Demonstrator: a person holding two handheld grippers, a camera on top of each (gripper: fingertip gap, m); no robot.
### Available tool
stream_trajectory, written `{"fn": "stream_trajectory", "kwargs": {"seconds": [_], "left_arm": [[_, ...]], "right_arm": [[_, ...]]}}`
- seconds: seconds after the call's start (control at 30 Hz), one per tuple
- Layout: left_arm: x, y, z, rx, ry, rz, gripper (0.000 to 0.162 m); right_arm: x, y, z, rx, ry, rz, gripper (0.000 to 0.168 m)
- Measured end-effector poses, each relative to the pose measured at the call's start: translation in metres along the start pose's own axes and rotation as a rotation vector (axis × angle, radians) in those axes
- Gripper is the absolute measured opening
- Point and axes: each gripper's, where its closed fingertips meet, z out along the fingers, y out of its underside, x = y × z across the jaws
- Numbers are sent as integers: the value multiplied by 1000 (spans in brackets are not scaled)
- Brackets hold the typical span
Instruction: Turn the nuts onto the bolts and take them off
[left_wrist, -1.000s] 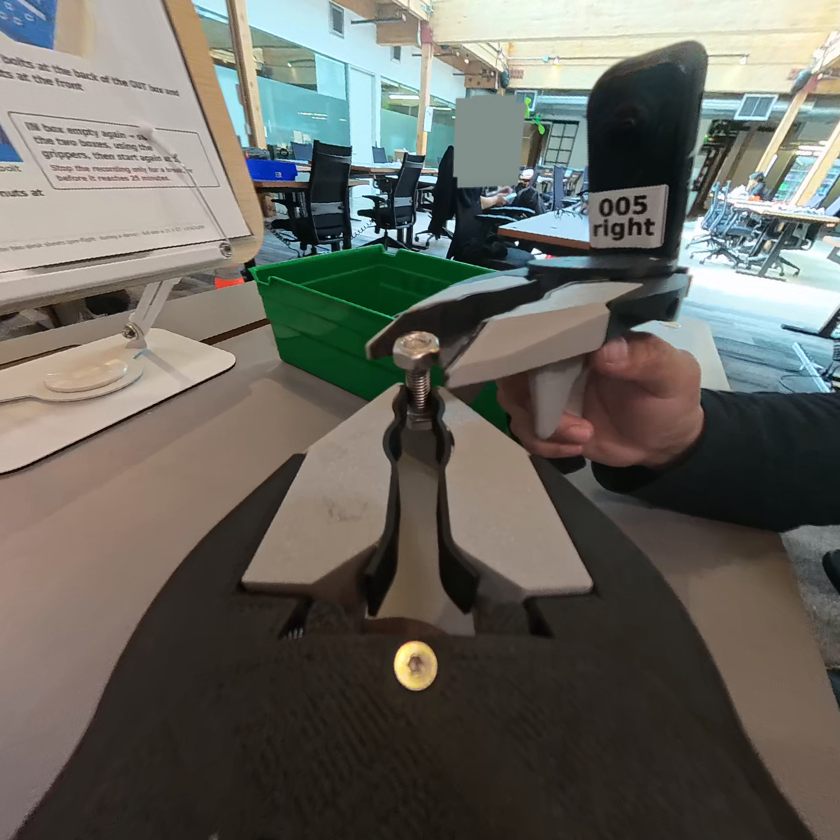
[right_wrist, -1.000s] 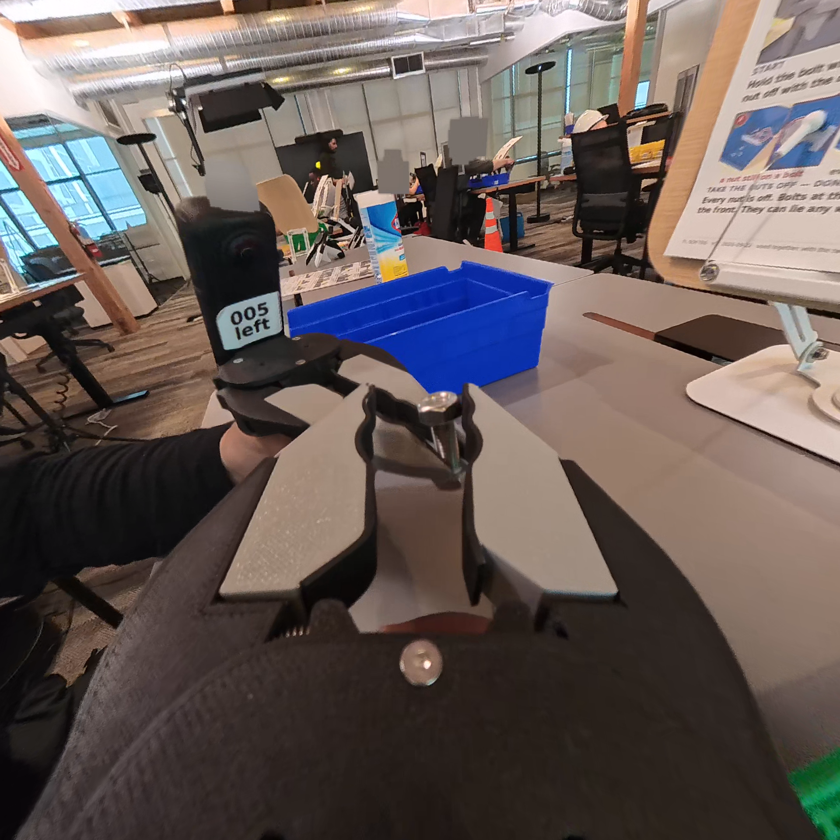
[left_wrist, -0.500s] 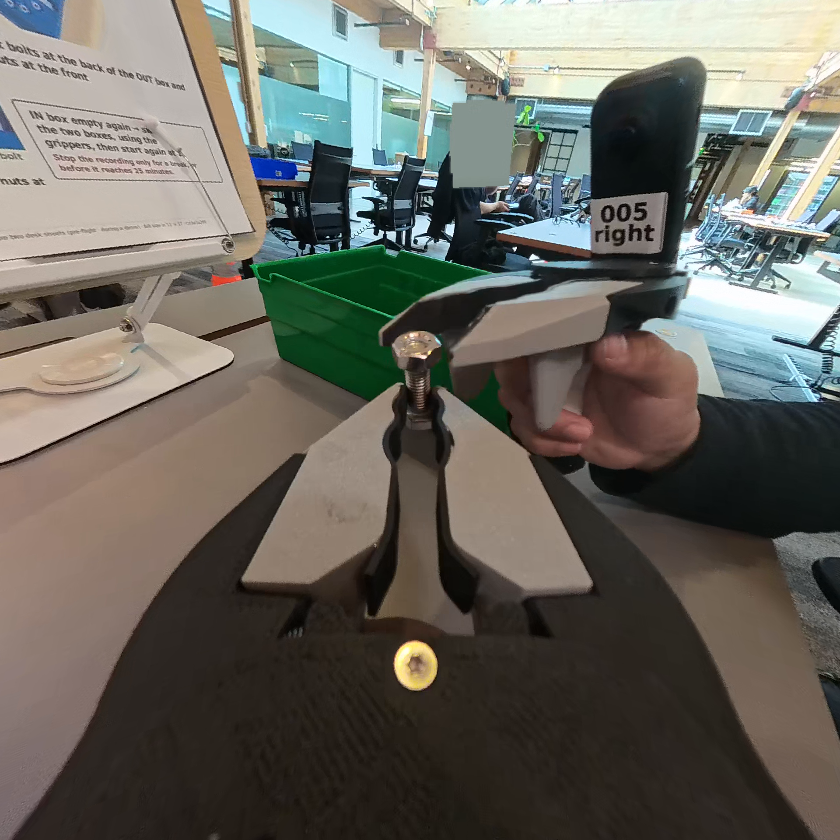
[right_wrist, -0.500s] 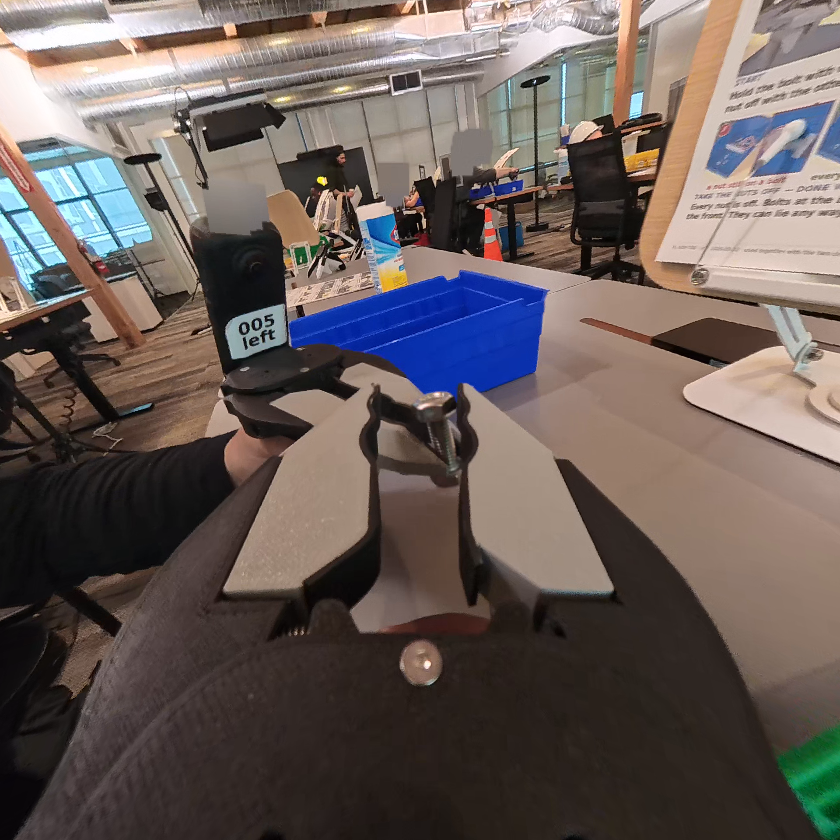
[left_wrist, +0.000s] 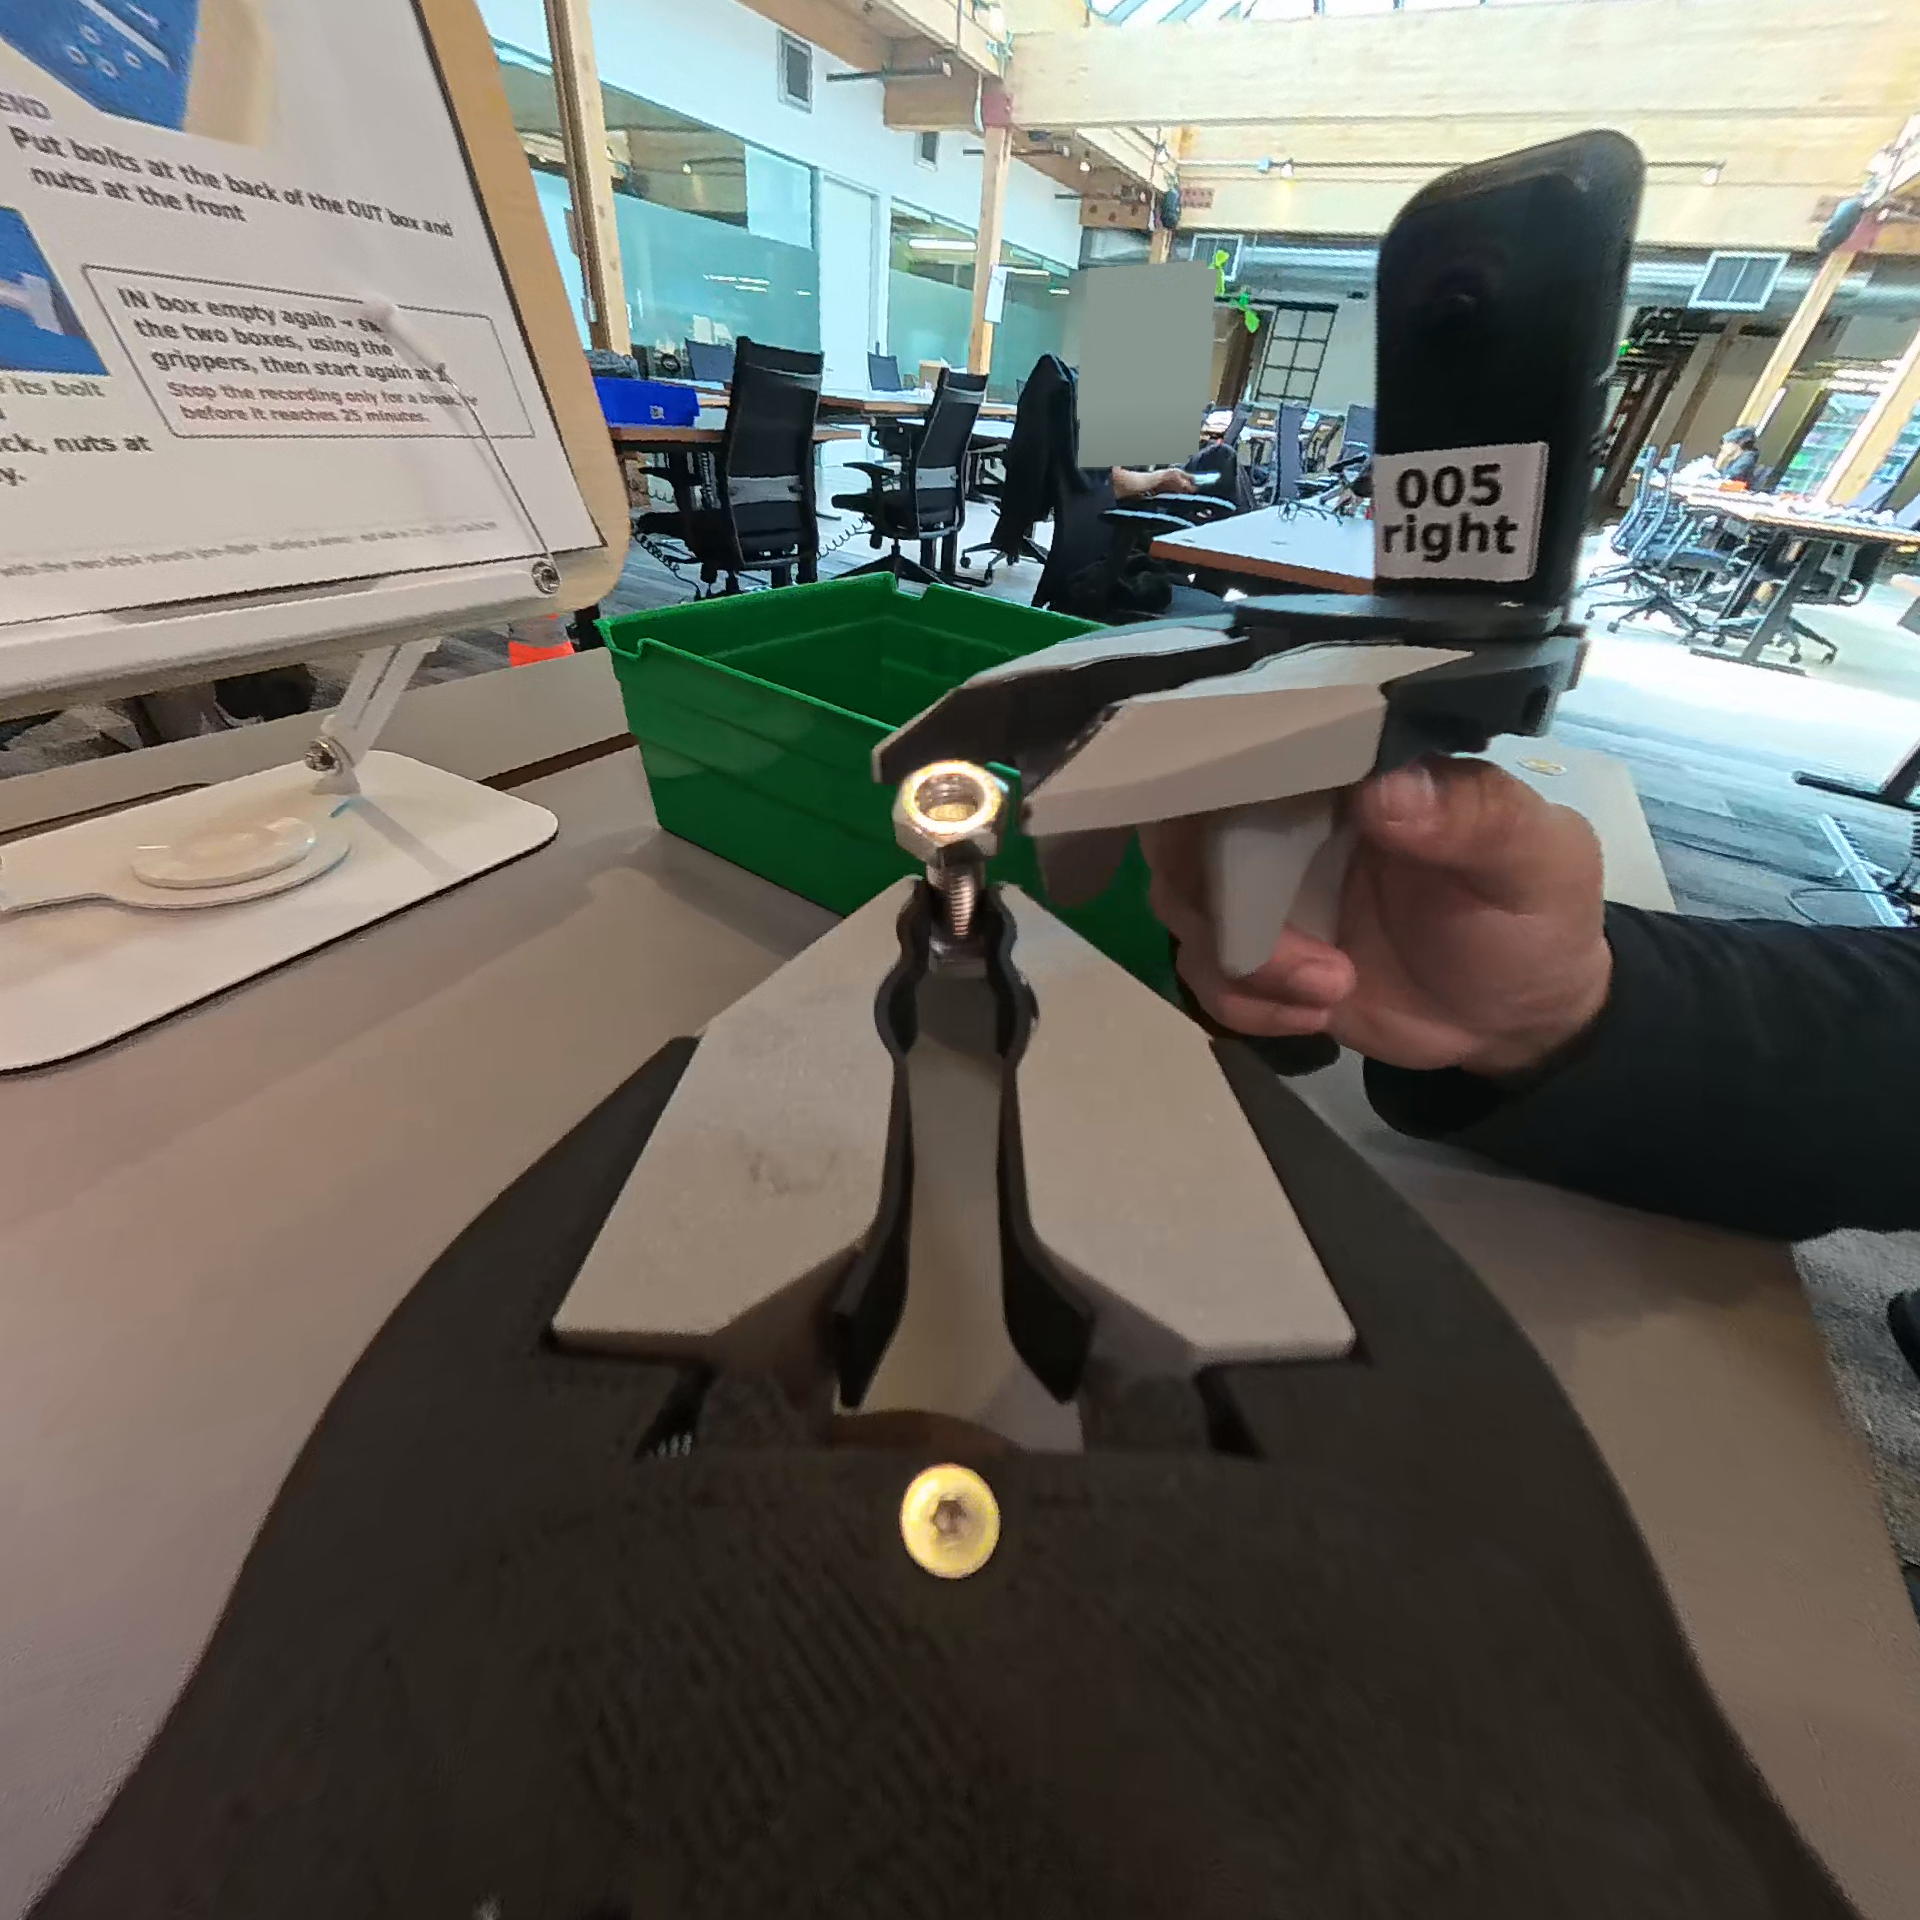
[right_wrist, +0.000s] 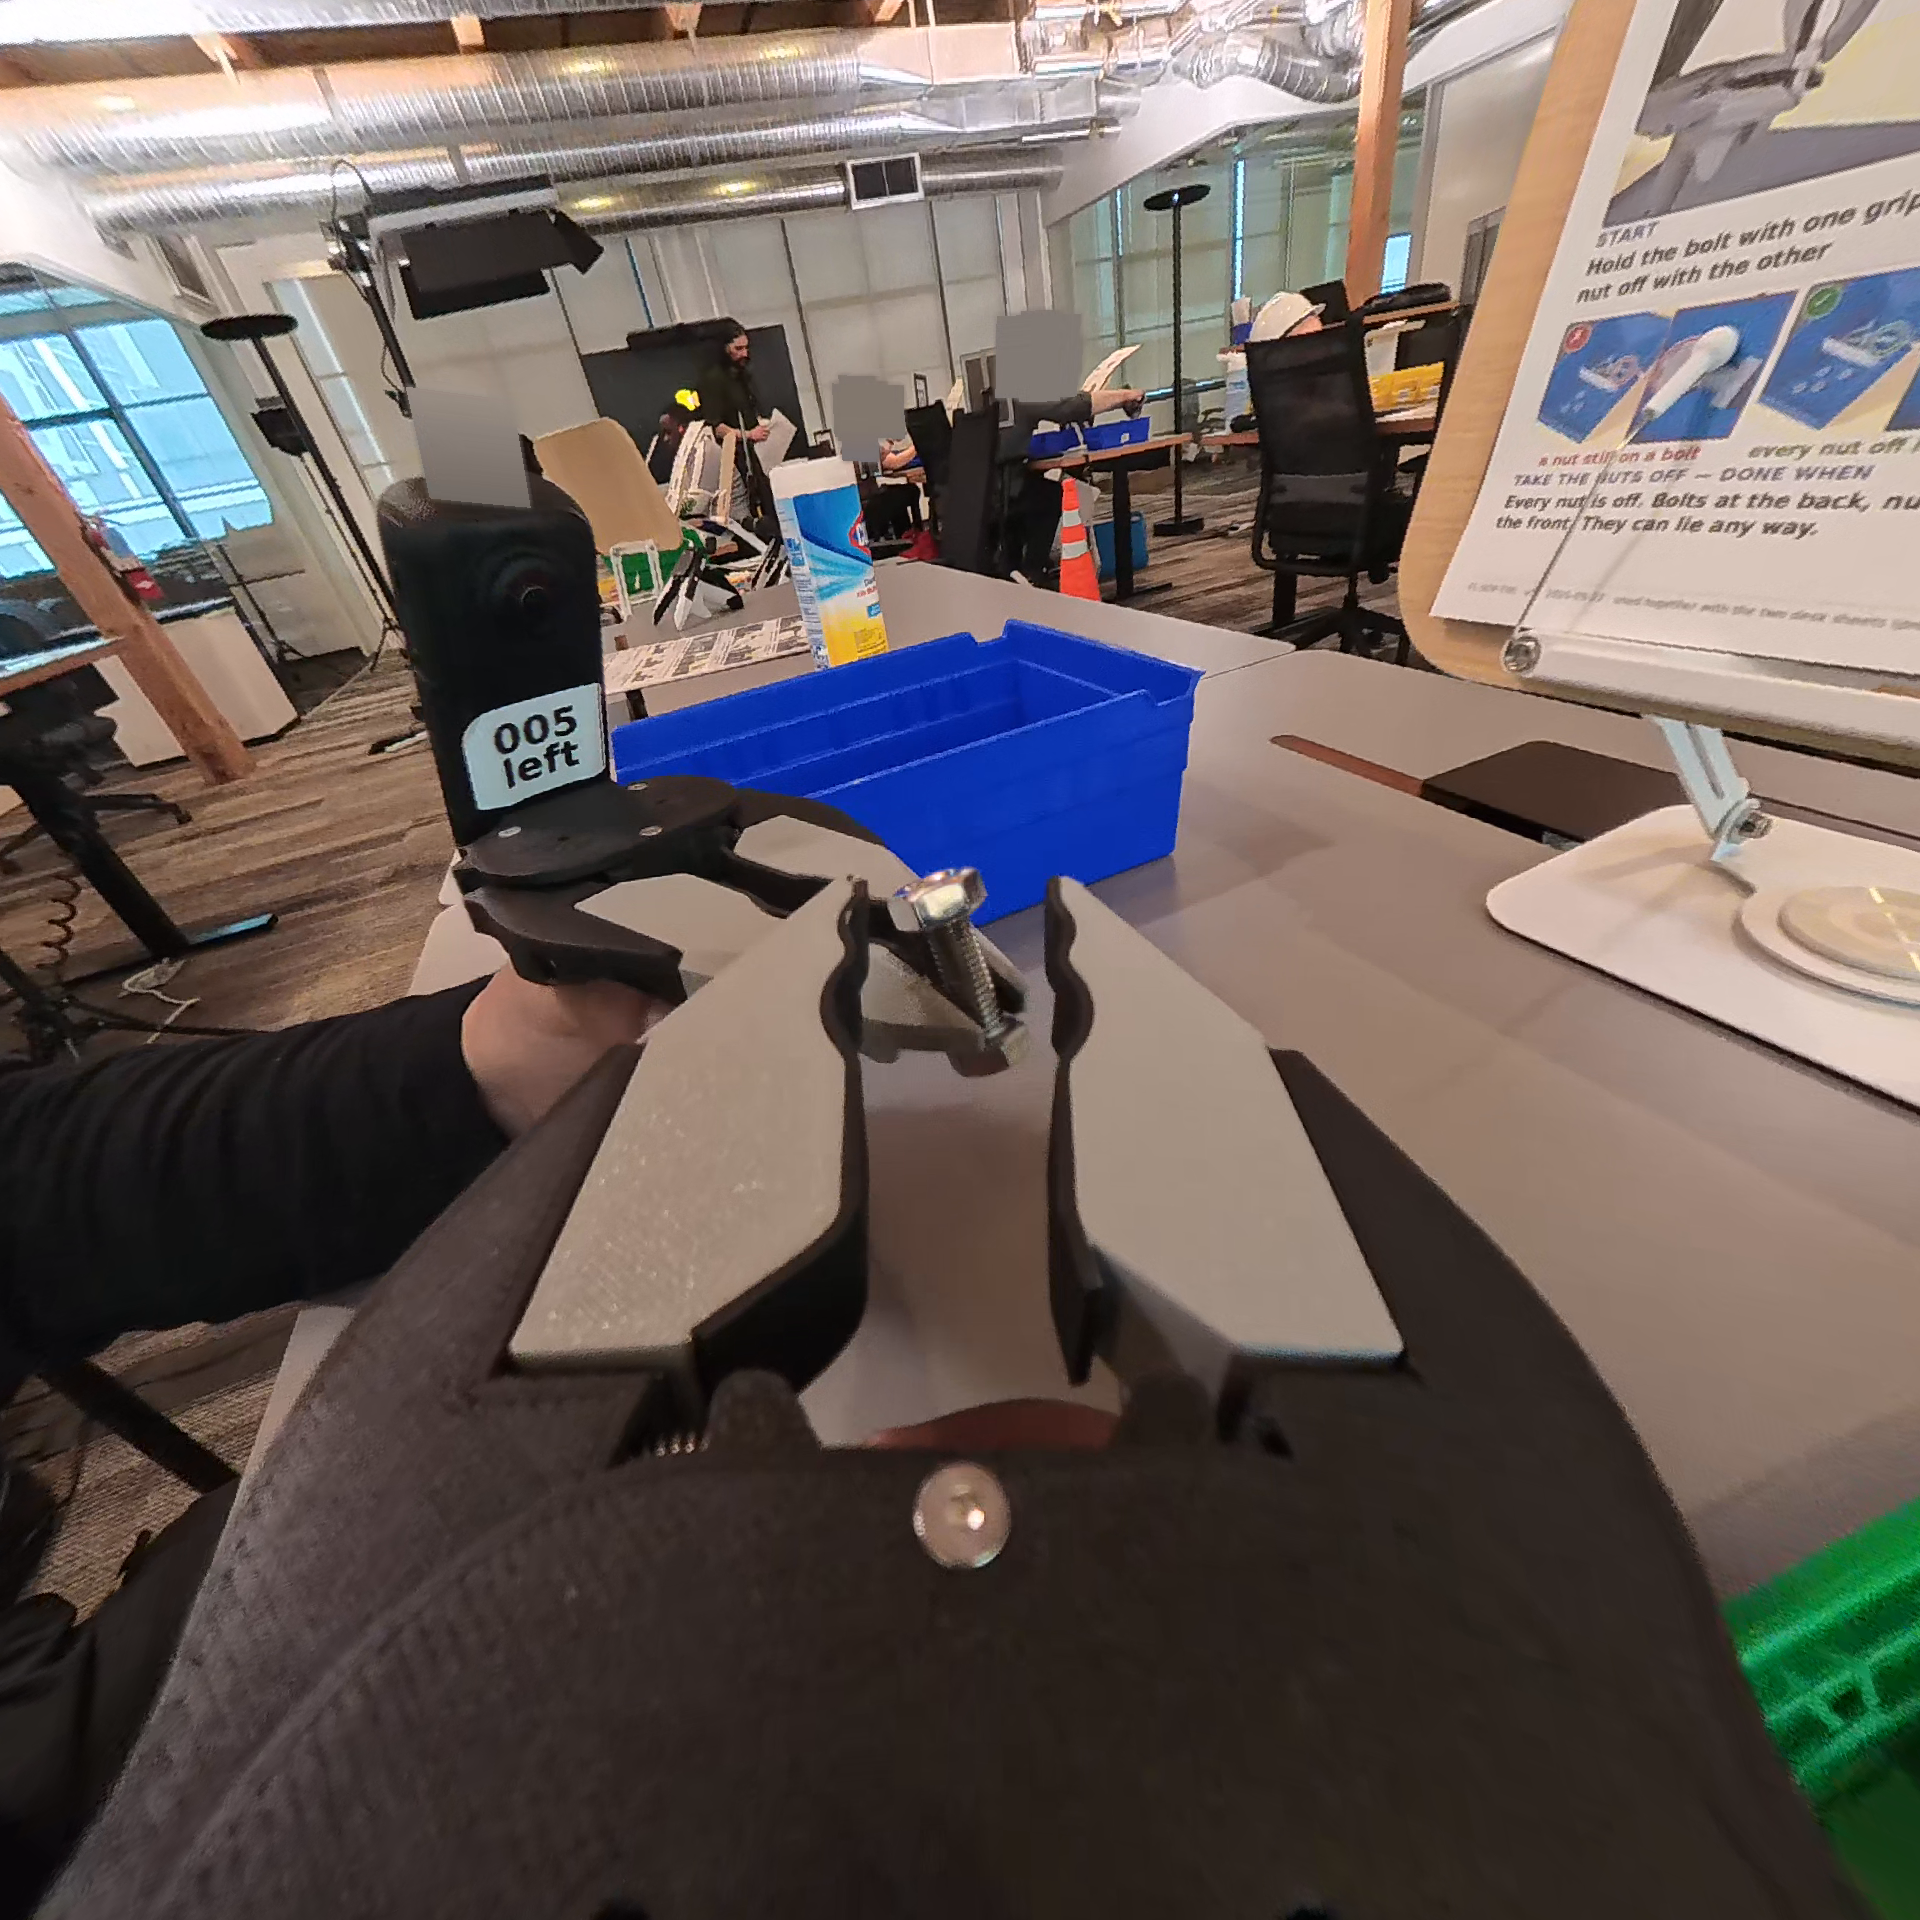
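Left gripper (left_wrist: 956, 935) level, fingertips pinched together. Right gripper (right_wrist: 956, 935) alongside it, fingers parted. Each held by one hand (left_wrist: 1423, 935).

Open-plan office: desks (left_wrist: 1278, 540), swivel chairs (left_wrist: 764, 457).

I'm looking at one small silver bolt (left_wrist: 954, 912) with a hex nut (left_wrist: 952, 810) on it, both shiny steel. The bolt is standing roughly upright in the left wrist view, and its lower end is being pinched in the tips of the left gripper (left_wrist: 954, 940), up off the table. The nut is sitting right at the top end of the threads (I'm seeing down into its open hole, so it's barely threaded on). A short run of bare thread is showing between the nut and the fingertips. From the right wrist view the whole thing is leaning, with the nut end tipping up and to the left.
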Motion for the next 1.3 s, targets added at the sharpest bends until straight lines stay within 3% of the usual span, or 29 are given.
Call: {"fn": "stream_trajectory", "kwargs": {"seconds": [0.47,0.7,0.83,1.3], "left_arm": [[13,10,8,-50,33,48,6],[3,11,5,-62,5,11,6],[4,10,5,-63,2,30,7],[-6,10,3,-60,-43,24,6]], "right_arm": [[-10,19,11,-81,-17,-56,29],[-3,10,5,-68,22,-103,29],[-2,15,6,-103,38,-137,16],[12,2,-2,-23,60,-2,19]]}}
